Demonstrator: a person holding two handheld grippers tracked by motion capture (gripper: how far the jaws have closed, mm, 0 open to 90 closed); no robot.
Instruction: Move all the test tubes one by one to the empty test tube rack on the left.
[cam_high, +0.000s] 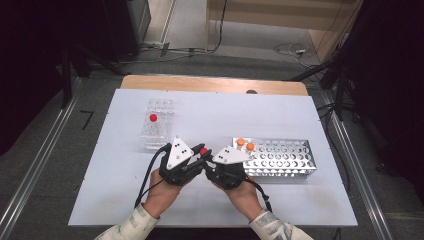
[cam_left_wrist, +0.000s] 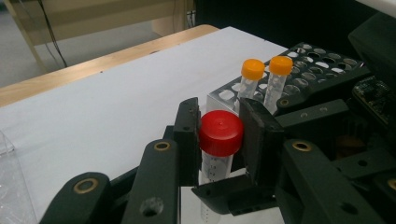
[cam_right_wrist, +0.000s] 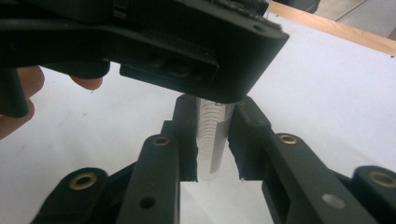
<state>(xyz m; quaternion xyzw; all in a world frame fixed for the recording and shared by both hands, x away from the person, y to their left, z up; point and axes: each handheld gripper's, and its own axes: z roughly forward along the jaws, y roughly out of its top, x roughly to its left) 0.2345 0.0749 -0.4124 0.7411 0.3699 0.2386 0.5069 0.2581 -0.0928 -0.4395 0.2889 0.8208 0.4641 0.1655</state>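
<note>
Left hand-held gripper (cam_left_wrist: 218, 140) is clamped on the red cap of a tube (cam_left_wrist: 221, 133); right hand-held gripper (cam_right_wrist: 212, 140) is clamped on its clear body, near the front middle of the white tabletop (cam_high: 125, 200). Just right stands a metal rack (cam_high: 285, 157) with two orange-capped tubes (cam_high: 245, 144); a clear rack (cam_high: 157, 122), apparently holding one red-capped tube, stands behind left. Open tabletop lies ahead.

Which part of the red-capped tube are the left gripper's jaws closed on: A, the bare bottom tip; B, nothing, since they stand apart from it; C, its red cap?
C: in the left gripper view, the left gripper has its jaws pressed on both sides of the red cap of the tube.
</note>
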